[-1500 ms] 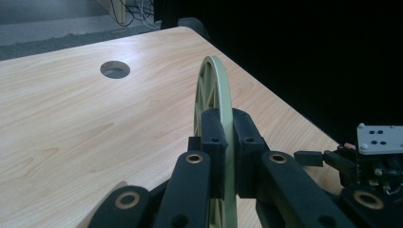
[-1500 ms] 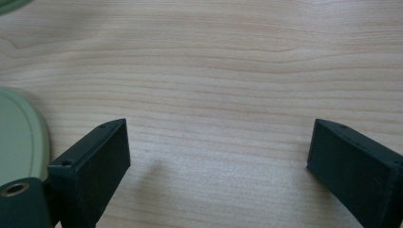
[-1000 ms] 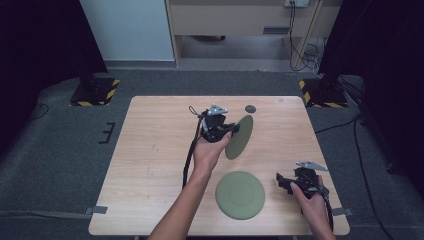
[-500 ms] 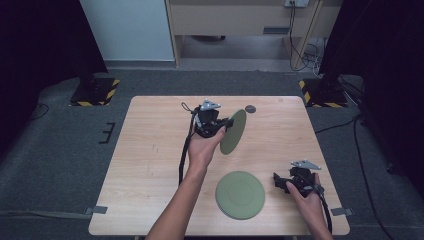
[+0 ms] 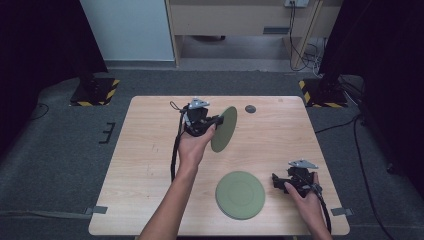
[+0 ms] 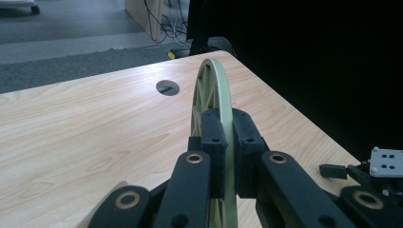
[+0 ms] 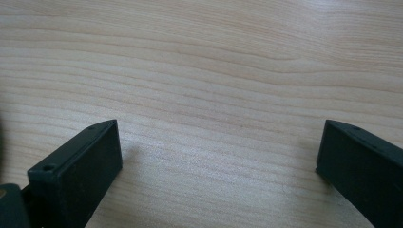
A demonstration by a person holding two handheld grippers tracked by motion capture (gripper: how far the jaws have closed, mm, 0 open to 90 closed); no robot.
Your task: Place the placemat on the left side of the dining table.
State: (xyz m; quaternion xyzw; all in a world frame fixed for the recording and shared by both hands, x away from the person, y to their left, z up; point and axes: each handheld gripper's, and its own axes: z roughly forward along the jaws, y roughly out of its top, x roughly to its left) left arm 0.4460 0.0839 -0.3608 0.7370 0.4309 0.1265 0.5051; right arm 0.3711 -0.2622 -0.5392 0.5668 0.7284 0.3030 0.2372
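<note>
While held on edge: green plate (image 5: 223, 129), clamped by left gripper (image 5: 216, 121), off the tabletop (image 5: 150, 150).
Right gripper (image 7: 218, 156): jaws wide, nothing between.
Second plate (image 5: 240, 194): flat at its nine o'clock.

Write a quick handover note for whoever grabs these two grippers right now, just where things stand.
Left gripper: shut on the rim of a green plate, held on edge above the table.
Right gripper: open, nothing between its jaws, low over bare wood near the right front corner.
Second green plate: flat near the front edge.
Done: one plate lifted.
Left: probably setting it down, perhaps on the flat plate; the destination is unclear.
</note>
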